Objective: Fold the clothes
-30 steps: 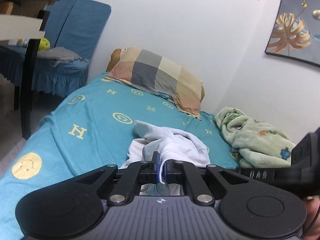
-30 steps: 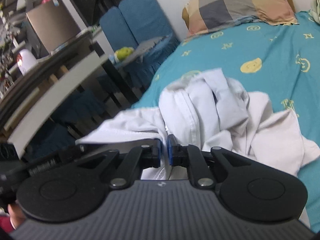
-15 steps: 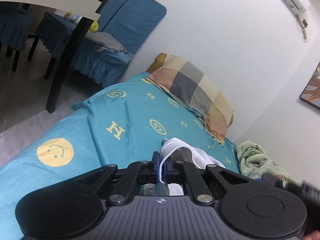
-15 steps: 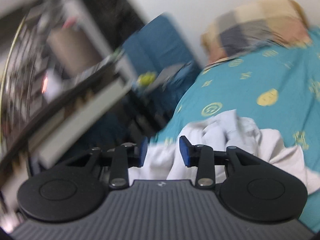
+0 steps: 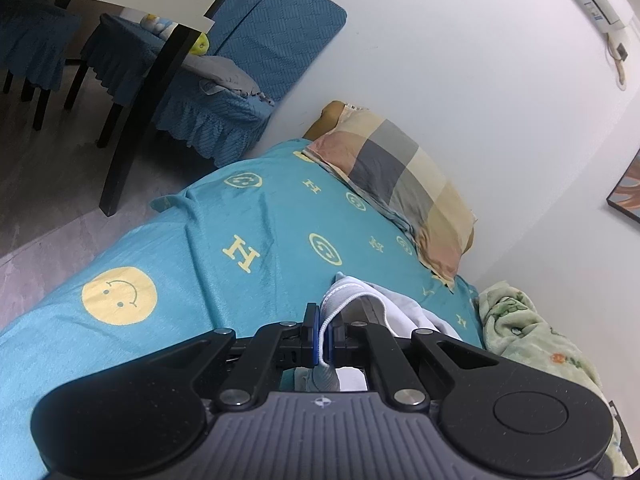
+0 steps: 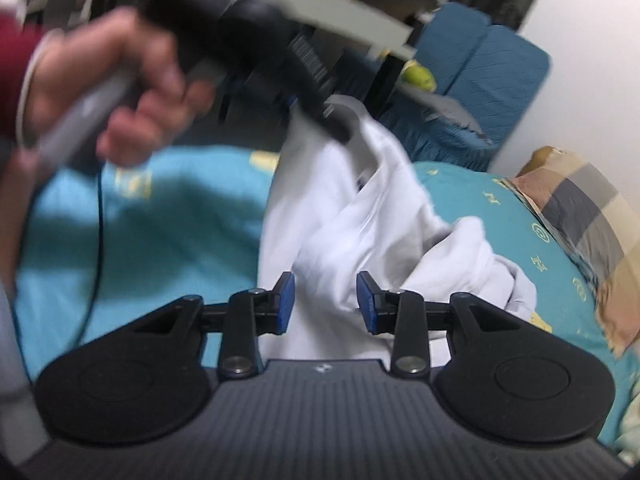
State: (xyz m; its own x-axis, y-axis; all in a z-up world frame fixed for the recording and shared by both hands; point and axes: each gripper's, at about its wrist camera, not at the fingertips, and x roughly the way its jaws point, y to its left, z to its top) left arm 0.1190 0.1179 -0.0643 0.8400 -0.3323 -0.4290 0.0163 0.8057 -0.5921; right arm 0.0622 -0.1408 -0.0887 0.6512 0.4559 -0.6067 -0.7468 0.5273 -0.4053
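White garment [image 6: 360, 216] hangs above the bed [image 5: 248, 216], its hem pinched in the left claw [image 5: 325, 336]; right claw [image 6: 325, 302] spread.

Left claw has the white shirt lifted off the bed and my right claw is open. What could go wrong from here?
1. The left claw pinches only a thin corded edge of the white shirt, so it may slip out.
2. The shirt hangs bunched and twisted; the open right claw could close on several layers at once.
3. The right view is blurred, so aiming is uncertain.
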